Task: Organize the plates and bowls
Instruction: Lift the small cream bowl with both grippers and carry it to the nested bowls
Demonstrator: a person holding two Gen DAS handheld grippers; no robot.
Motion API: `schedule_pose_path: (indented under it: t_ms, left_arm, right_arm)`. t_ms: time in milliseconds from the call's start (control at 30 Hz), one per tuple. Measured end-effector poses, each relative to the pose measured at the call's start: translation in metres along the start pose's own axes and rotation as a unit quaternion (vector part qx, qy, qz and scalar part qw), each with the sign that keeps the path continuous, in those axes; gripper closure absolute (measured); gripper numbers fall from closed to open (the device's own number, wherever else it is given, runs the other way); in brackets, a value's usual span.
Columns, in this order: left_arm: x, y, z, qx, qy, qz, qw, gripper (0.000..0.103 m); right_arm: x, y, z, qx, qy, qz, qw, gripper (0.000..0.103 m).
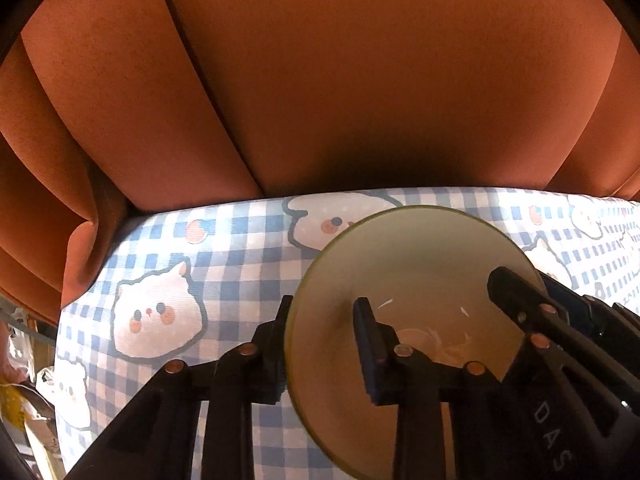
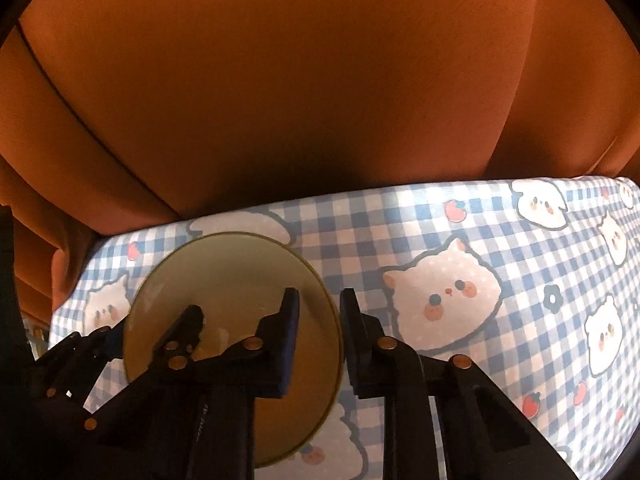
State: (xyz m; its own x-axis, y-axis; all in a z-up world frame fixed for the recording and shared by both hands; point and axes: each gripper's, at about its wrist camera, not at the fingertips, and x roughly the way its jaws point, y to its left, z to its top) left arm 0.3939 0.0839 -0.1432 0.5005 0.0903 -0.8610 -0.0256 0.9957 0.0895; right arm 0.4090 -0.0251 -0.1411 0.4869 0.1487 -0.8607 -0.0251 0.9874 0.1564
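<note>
A cream bowl with a green rim (image 1: 408,264) sits on the blue checked tablecloth (image 1: 224,256). My left gripper (image 1: 322,320) straddles the bowl's left rim, one finger outside and one inside, jaws apart. My right gripper (image 2: 320,312) straddles the right rim of the same bowl (image 2: 232,272) in the same way, jaws apart. Each gripper's fingers show in the other's view: the right one's fingers (image 1: 516,292) in the left wrist view, the left one's fingers (image 2: 188,324) in the right wrist view. I cannot tell whether the rim is pinched.
An orange curtain (image 1: 320,80) hangs right behind the table's far edge (image 1: 360,194). The cloth has white cat prints (image 2: 444,284). Clutter shows past the table's left edge (image 1: 24,380).
</note>
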Motion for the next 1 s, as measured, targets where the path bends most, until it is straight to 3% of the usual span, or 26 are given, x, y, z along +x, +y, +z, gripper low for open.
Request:
schedule_pose_path:
  t_ms: [500, 1000]
  left_arm:
    - [-0.017, 0.005, -0.007, -0.01, 0.006, -0.004, 0.9999, 0.077]
    - [-0.091, 0.018, -0.03, -0.014, -0.025, -0.008, 0.9995, 0.077]
  right_arm:
    - [-0.007, 0.001, -0.006, -0.008, 0.001, -0.008, 1.0, 0.082]
    - [-0.08, 0.017, -0.032, -0.014, -0.024, -0.012, 1.0, 0.082]
